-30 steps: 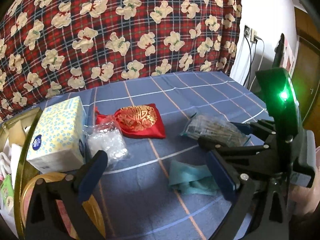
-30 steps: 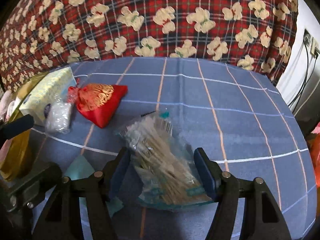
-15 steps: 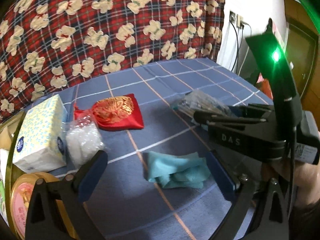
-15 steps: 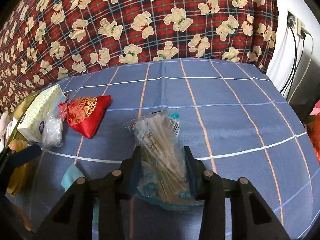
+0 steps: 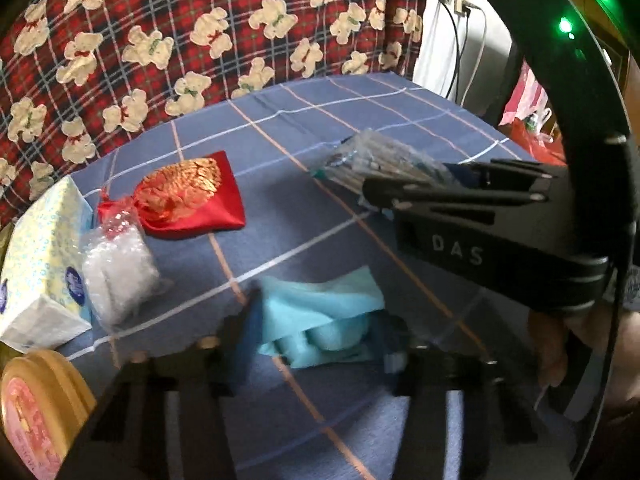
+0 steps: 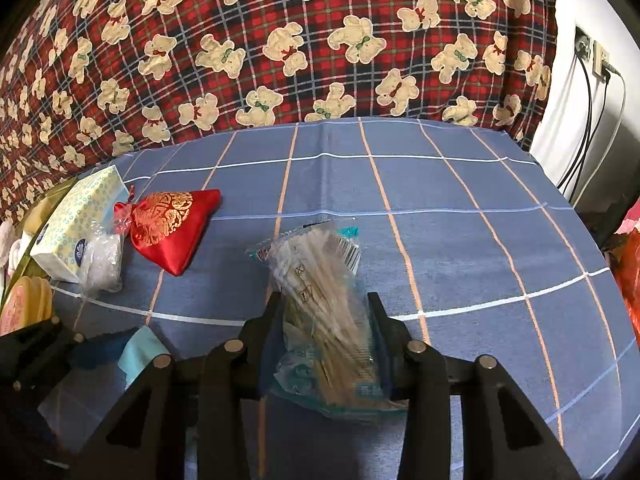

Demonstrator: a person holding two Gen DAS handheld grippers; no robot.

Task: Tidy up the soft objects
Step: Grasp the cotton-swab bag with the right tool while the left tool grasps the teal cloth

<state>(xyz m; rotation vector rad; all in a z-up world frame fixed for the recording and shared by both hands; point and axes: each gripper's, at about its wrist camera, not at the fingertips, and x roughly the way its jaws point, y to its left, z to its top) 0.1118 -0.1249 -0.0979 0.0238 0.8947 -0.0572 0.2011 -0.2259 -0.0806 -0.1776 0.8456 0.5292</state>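
Note:
My right gripper (image 6: 324, 316) is shut on a clear plastic bag of cotton swabs (image 6: 320, 280) and holds it above the blue checked cloth; the bag also shows in the left wrist view (image 5: 380, 164). My left gripper (image 5: 316, 328) has its fingers on both sides of a crumpled light-blue cloth (image 5: 320, 316), closed in against it. That cloth shows partly in the right wrist view (image 6: 140, 350). A red and gold drawstring pouch (image 5: 188, 196) and a clear bag of white pieces (image 5: 116, 276) lie to the left.
A tissue box (image 5: 36, 264) stands at the left edge of the blue checked cloth (image 6: 460, 220). A round gold tin (image 5: 36, 404) sits at the lower left. A plaid bear-print blanket (image 6: 280, 40) rises behind. A wall socket with cables (image 6: 592, 80) is at the right.
My left gripper has moved down onto the light-blue cloth and its fingers have closed in around it. My right gripper closed on the swab bag and lifted it.

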